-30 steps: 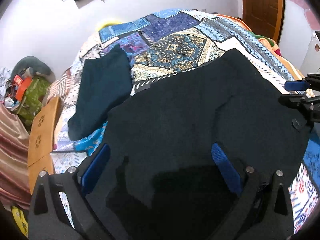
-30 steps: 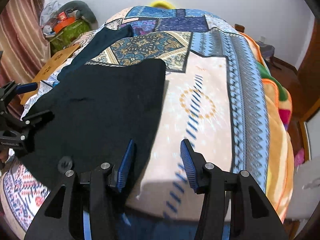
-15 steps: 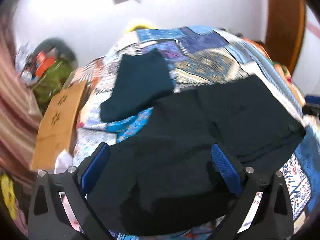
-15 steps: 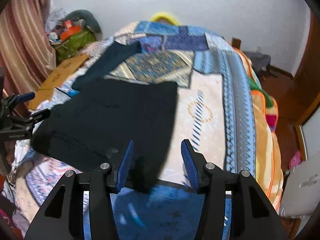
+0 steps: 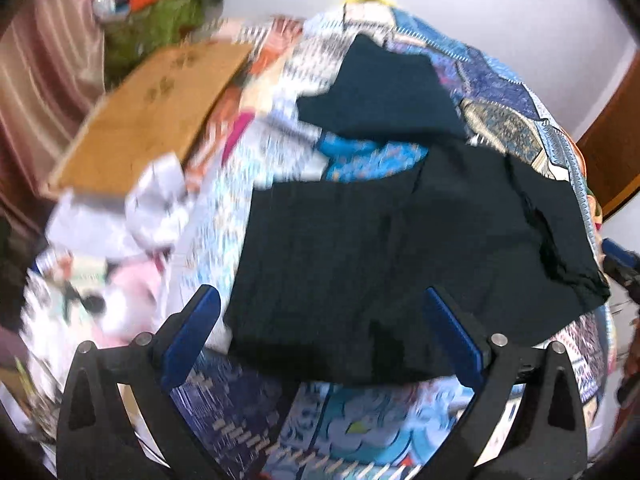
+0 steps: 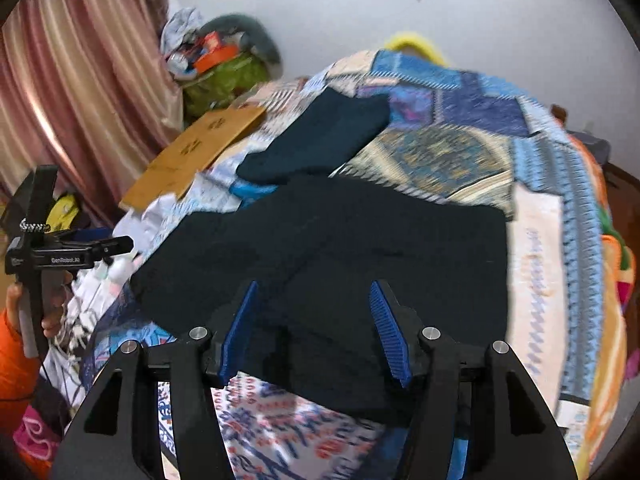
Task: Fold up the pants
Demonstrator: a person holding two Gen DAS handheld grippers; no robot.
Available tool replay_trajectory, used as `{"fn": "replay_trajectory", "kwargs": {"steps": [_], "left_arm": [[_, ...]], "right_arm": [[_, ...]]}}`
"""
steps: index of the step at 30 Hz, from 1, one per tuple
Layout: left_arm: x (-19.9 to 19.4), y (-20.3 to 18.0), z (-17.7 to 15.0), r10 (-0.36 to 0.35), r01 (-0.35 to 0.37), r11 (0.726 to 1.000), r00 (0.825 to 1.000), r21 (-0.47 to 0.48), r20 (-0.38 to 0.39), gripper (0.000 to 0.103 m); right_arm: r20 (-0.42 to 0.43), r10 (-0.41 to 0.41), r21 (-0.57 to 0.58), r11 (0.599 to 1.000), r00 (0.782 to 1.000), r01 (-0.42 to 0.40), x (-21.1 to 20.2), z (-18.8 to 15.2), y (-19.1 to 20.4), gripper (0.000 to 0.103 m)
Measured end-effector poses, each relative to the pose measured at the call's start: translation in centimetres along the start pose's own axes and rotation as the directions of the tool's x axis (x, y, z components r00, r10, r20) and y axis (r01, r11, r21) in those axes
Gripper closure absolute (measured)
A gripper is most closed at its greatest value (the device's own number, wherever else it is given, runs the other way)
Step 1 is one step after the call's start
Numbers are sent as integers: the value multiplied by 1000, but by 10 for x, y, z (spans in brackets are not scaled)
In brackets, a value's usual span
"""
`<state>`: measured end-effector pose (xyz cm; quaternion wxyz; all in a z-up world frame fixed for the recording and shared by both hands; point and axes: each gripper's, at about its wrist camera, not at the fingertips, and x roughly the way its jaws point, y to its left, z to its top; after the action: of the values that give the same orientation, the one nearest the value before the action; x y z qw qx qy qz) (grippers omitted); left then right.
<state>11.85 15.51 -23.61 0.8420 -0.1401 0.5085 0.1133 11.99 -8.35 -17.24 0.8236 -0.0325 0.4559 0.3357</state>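
The black pants [image 6: 360, 248] lie spread flat on the patterned bedspread [image 6: 452, 152], near the bed's front edge, already doubled into a broad dark slab with a faint fold line running across it. Their near hem hangs close to the edge, which puts it within easy reach of both tools, probably so the next fold can start from there.

The right gripper [image 6: 316, 328] hovers over that near hem with its blue pads spread apart and nothing between them; whether the tips touch the cloth cannot be told. The left gripper [image 5: 320, 336] sits at the pants' left front corner, its jaws also wide apart and empty, straddling the cloth edge and the bedspread [image 5: 352, 412] below. In the right wrist view the left gripper [image 6: 116, 244] shows at the far left, held off to the side of the bed, clear of the fabric.

A second dark garment [image 6: 320, 140], teal-black and already folded, rests farther back on the bed, just beyond the pants and apparently set aside. A cardboard sheet [image 6: 196, 152] leans at the bed's left side, with a pink curtain [image 6: 80, 80] behind.

Judging by the empty jaws, each tool appears placed to take a fresh hold for another fold.
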Motion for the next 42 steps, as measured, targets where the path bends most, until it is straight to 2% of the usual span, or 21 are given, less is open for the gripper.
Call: {"fn": "replay_trajectory", "kwargs": {"steps": [2,4,5,7,11,13,15,17,21,22,24,25,30,31,33,34,37,39,42], "left_arm": [[10,11,-11,-66,63,996,996,-67,-56,1],[24,22,-22,-164,144,978,978,-153,-128,1],[29,25,-28,-207,177,965,967,-193,-148,1],[38,30,-38,-283,230,936,942,-267,-181,1],[50,37,-53,-387,287,876,898,-388,-209,1],[59,43,-60,-446,318,830,872,-458,-202,1],[67,48,-62,-469,324,797,864,-510,-183,1],[71,51,-58,-475,333,784,865,-523,-161,1],[86,48,-48,-515,365,751,845,-550,-142,2],[91,47,-46,-509,356,752,848,-555,-145,4],[95,45,-40,-473,322,774,867,-545,-160,26],[95,42,-36,-437,295,799,883,-525,-170,33],[87,33,-21,-293,205,876,945,-437,-144,73],[79,28,-17,-245,181,902,962,-392,-122,76],[67,17,-9,-167,132,938,983,-320,-82,84],[60,11,-6,-131,108,952,989,-287,-63,85],[31,-7,6,-19,24,988,999,-151,36,87],[12,-20,18,4,5,996,995,-91,99,87],[-20,-42,38,5,-4,1000,980,-4,201,87]], "right_arm": [[-48,-3,-12,1000,999,2,16,-4,3,49],[-100,-10,-13,1000,995,8,31,-9,0,49],[-95,-14,-24,1000,995,11,34,-12,0,49],[-91,-12,-52,999,996,7,32,-13,4,46],[-94,-15,-63,998,995,9,30,-15,6,45],[-92,-11,-63,998,996,5,30,-16,6,43],[-91,-8,-61,998,996,3,30,-16,6,43],[-91,-7,-60,998,996,2,30,-15,6,43],[-90,-7,-60,998,996,2,30,-15,6,43],[-89,-6,-59,998,996,1,30,-15,7,43],[-87,-3,-56,998,996,-2,30,-15,7,43],[-86,-2,-55,998,996,-3,30,-15,7,42],[-87,6,-47,999,996,-10,29,-15,6,42],[-86,8,-45,999,996,-12,29,-15,5,42],[-85,13,-36,999,996,-16,28,-15,4,43],[-86,13,-31,999,996,-16,28,-14,3,43],[-80,21,-5,1000,997,-22,23,-13,0,43],[-64,30,19,999,997,-29,16,-13,-5,43],[-21,17,67,998,1000,-16,0,-15,-20,43]]}}
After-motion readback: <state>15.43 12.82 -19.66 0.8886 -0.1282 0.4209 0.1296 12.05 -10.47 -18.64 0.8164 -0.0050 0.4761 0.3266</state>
